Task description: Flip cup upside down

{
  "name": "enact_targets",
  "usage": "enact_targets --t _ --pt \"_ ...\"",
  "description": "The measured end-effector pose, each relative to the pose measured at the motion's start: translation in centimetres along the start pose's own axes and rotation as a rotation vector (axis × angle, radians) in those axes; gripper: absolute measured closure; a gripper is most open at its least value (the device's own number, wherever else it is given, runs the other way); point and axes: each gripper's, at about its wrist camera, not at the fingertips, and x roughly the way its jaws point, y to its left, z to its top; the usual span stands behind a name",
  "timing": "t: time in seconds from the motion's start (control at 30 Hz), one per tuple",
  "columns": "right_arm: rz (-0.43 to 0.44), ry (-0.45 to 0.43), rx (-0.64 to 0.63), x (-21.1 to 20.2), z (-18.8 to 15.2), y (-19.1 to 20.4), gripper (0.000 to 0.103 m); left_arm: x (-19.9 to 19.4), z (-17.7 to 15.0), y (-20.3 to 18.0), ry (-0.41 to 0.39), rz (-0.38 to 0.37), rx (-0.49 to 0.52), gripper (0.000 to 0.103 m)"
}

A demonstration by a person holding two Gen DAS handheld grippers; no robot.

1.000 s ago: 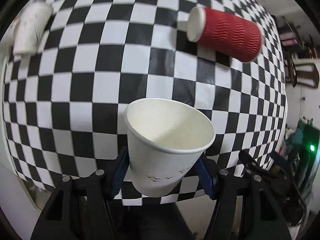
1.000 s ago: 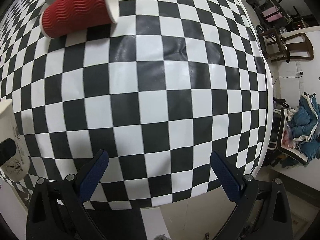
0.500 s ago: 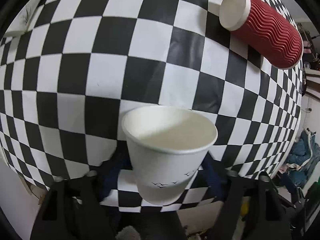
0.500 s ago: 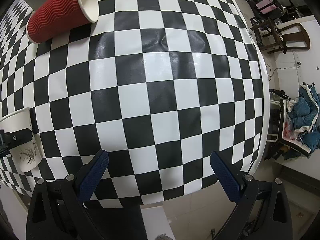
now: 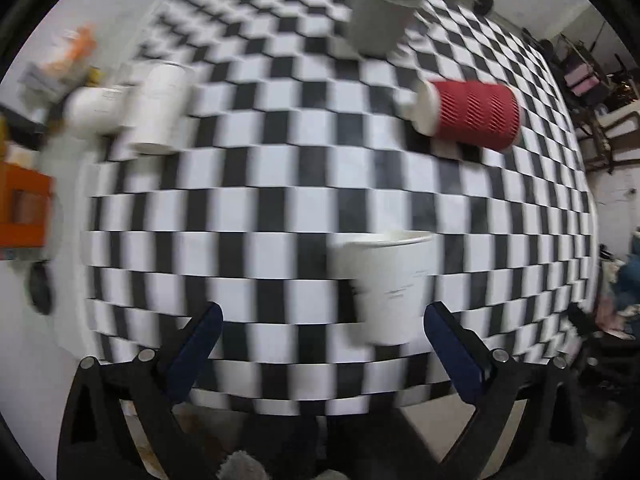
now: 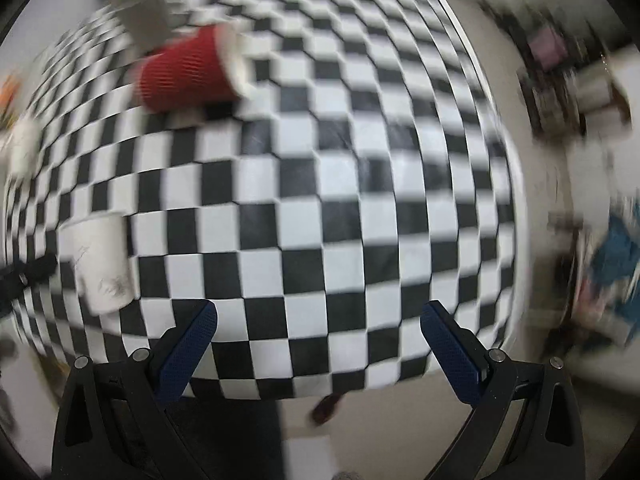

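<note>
A white paper cup point(image 5: 386, 286) stands upright, mouth up, on the black-and-white checkered table near its front edge, blurred by motion. It also shows at the left of the right wrist view point(image 6: 100, 264). My left gripper point(image 5: 320, 350) is open and empty, its fingers apart behind the cup, the right finger point(image 5: 454, 354) close to the cup's base. My right gripper point(image 6: 318, 346) is open and empty over the table's front edge.
A red ribbed cup point(image 5: 470, 114) lies on its side at the back right, also in the right wrist view point(image 6: 188, 74). A grey cup point(image 5: 380, 14) stands at the far back. Two white cups point(image 5: 156, 108) lie at the left. Chairs and clutter stand beyond the table's right edge.
My left gripper has let go of the white cup, opened wide and pulled back; the cup now stands on the table. Both views are blurred by motion.
</note>
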Motion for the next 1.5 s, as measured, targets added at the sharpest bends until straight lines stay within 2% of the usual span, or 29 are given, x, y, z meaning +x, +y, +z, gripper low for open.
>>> enact_targets --t 0.1,0.13,0.17,0.2,0.23,0.27,0.3,0.37,0.4,0.43,0.47,0.5,0.53,0.57,0.63,0.7,0.73,0.77,0.8,0.87,0.97,1.0,1.17,1.27,1.3,1.33,1.37,1.5 --pt "-0.085 -0.067 -0.288 -2.3 0.2 4.3 0.001 -0.1 -1.8 3.6 -0.051 0.130 -0.008 0.000" --pt "-0.129 -0.095 -0.421 -2.9 0.1 6.4 0.001 0.2 -2.2 4.1 -0.056 0.165 -0.014 0.000" --pt "-0.198 -0.138 -0.648 -3.5 -0.4 10.1 0.001 0.9 -2.9 4.5 -0.055 0.206 -0.020 0.000" --pt "-0.198 -0.138 -0.648 -3.5 -0.4 10.1 0.001 1.6 -3.6 4.3 -0.044 0.240 -0.025 0.000" --pt "-0.275 -0.168 -0.899 -3.3 -1.2 14.1 0.001 2.6 -4.1 4.9 -0.025 0.271 -0.040 0.000" --pt "-0.275 -0.168 -0.899 -3.3 -1.2 14.1 0.001 3.5 -4.5 5.6 -0.006 0.299 -0.060 0.000" --pt "-0.322 -0.188 -1.026 -3.0 -1.8 16.0 0.001 4.2 -4.8 6.2 0.011 0.322 -0.081 0.000" --pt "-0.405 -0.233 -1.262 -2.0 -3.2 18.8 0.001 5.3 -5.5 6.9 0.025 0.326 -0.110 0.000" --pt "-0.530 -0.307 -1.535 -0.6 -5.4 20.9 0.001 5.5 -5.7 7.4 0.028 0.315 -0.121 0.000" --pt "-0.530 -0.307 -1.535 -0.6 -5.4 20.9 0.001 6.1 -5.7 7.3 0.034 0.308 -0.131 0.000" --pt "-0.589 -0.338 -1.671 0.3 -6.8 21.2 0.001 6.6 -5.8 7.3 0.036 0.306 -0.134 0.000" --pt "-0.728 -0.380 -1.932 2.5 -8.7 21.6 0.001 6.8 -5.9 7.3 0.037 0.303 -0.137 0.000" --pt "-0.783 -0.397 -2.035 3.4 -9.4 21.6 0.001 7.1 -6.0 7.1 0.038 0.298 -0.142 0.000" --pt "-0.783 -0.397 -2.035 3.4 -9.4 21.6 0.002 7.4 -6.0 7.0 0.037 0.292 -0.144 0.000" --pt "-0.872 -0.429 -2.256 5.2 -10.5 21.3 0.002 7.8 -5.9 7.1 0.037 0.285 -0.145 0.000" --pt "-0.933 -0.456 -2.409 6.3 -11.0 21.0 0.008 8.1 -5.9 7.1 0.040 0.280 -0.149 0.000" --pt "-0.989 -0.485 -2.539 7.5 -11.3 20.9 0.009 8.3 -5.9 7.1 0.042 0.272 -0.153 0.000" --pt "-1.009 -0.494 -2.595 8.1 -11.1 20.8 0.011 8.3 -6.1 6.9 0.043 0.267 -0.154 0.000" --pt "-1.009 -0.494 -2.595 8.1 -11.1 20.8 0.013 8.3 -6.1 6.9 0.045 0.265 -0.155 0.000" --pt "-1.039 -0.504 -2.676 9.0 -11.0 20.8 0.015 8.6 -6.2 7.1 0.045 0.262 -0.157 0.000" --pt "-1.067 -0.459 -2.758 10.7 -10.8 20.9 0.027 8.6 -6.1 7.5 0.046 0.261 -0.162 0.000" --pt "-1.069 -0.450 -2.771 11.2 -10.9 20.9 0.036 8.5 -6.0 7.6 0.045 0.262 -0.162 0.000" --pt "-1.031 -0.433 -2.757 11.5 -10.0 21.6 0.038 8.2 -5.6 8.4 0.033 0.269 -0.166 0.000" --pt "-0.946 -0.371 -2.642 10.6 -9.3 23.4 0.038 8.1 -5.2 9.2 0.029 0.269 -0.170 0.000" --pt "-0.915 -0.342 -2.582 10.2 -8.8 24.0 0.038 7.8 -5.0 9.4 0.024 0.271 -0.172 0.000" --pt "-0.850 -0.292 -2.456 9.3 -7.6 25.1 0.038 7.7 -4.9 9.4 0.020 0.274 -0.173 0.000" --pt "-0.850 -0.292 -2.456 9.3 -7.6 25.1 0.038 7.4 -4.8 9.5 0.014 0.276 -0.172 0.000" --pt "-0.651 -0.101 -2.119 8.2 -4.5 26.3 0.038 6.8 -4.2 9.3 -0.003 0.282 -0.166 0.000"
